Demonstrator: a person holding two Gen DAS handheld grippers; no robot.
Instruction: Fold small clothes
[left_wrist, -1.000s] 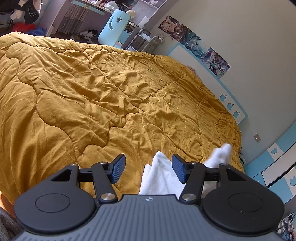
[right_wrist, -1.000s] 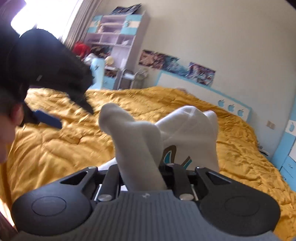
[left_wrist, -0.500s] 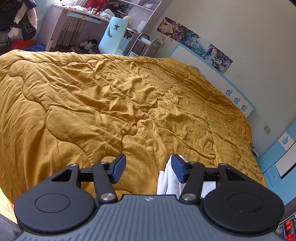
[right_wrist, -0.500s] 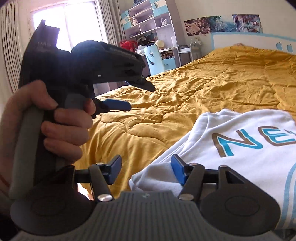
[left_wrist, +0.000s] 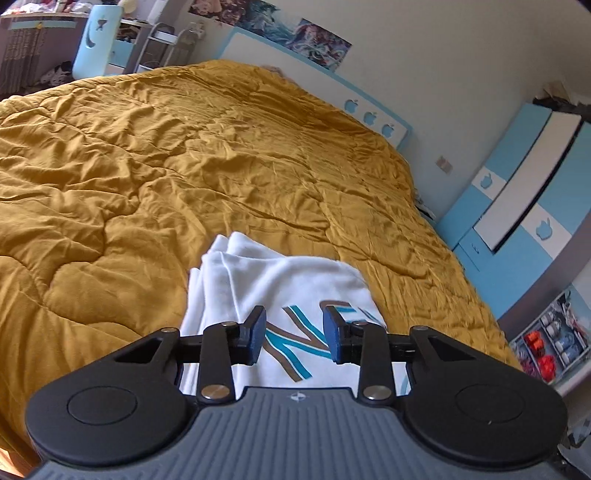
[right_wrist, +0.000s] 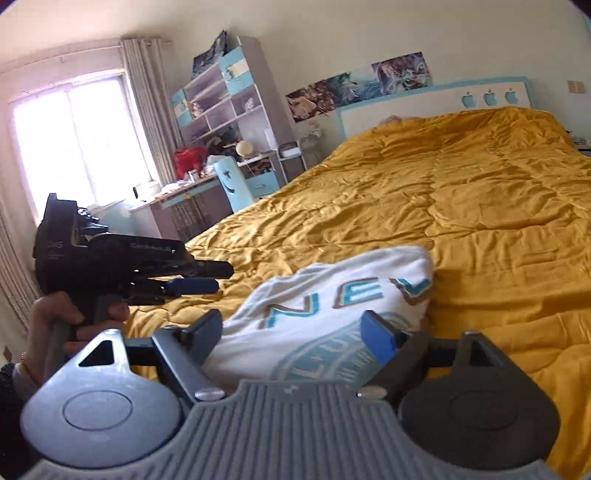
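Looking at it, the white shirt (left_wrist: 280, 288) sits low-centre on the bed (left_wrist: 184, 166), running away up-frame. Left fingers (left_wrist: 257, 334) closing on nothing just above its print; right fingers (right_wrist: 378, 338) opening, empty, nearer its hem.

A mustard quilt (left_wrist: 229, 158) fills mid-frame. A white headboard (right_wrist: 436, 103) with blue apples stands upper right, posters (right_wrist: 354, 88) above it. Upper left, a bright window (right_wrist: 77, 136) with a curtain (right_wrist: 147, 122); beside it shelves (right_wrist: 225, 103), a cluttered desk (right_wrist: 184, 192), a blue chair (right_wrist: 232, 184).
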